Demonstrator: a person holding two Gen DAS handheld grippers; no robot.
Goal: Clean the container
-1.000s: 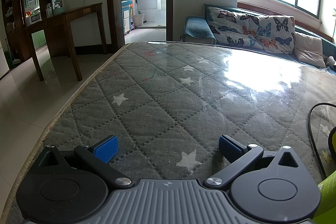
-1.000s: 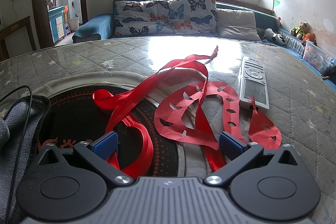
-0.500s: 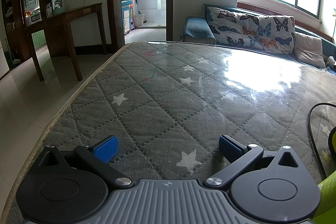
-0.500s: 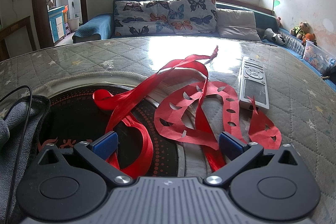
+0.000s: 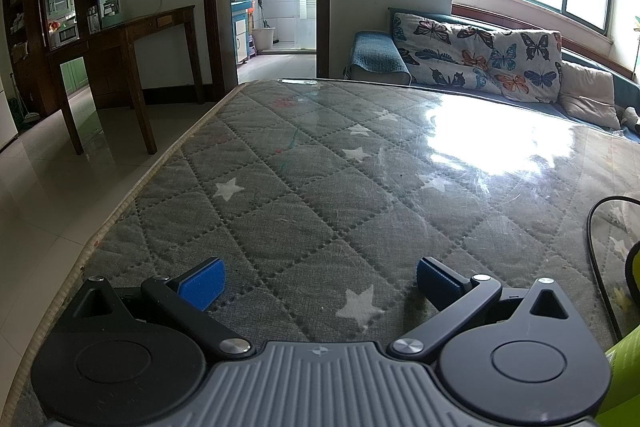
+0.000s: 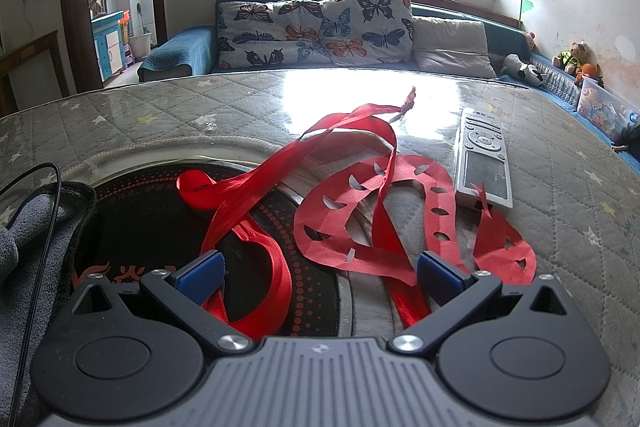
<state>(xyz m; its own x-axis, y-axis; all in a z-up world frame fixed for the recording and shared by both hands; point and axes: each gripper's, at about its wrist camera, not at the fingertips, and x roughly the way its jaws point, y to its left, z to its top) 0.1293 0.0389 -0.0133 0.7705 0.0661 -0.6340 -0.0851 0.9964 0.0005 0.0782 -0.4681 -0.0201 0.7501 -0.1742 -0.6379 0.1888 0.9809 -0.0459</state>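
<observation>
Hovering, both the left claw (image 5: 318, 277) and right claw (image 6: 318, 273) gape; cooktop (image 6: 152, 211) lettering unreadable.

Ribbon (image 6: 256, 195) lies left of remote (image 6: 484, 159).

yellow-green thing (image 5: 624, 367): cut off at right edge, no clue what it is
grey cloth (image 6: 24, 267): runs off left edge
black cable (image 5: 596, 267): both ends out of frame

Right tool (image 6: 320, 277) spread wide over red ribbon (image 6: 256, 195), remote (image 6: 484, 159) beside.
</observation>
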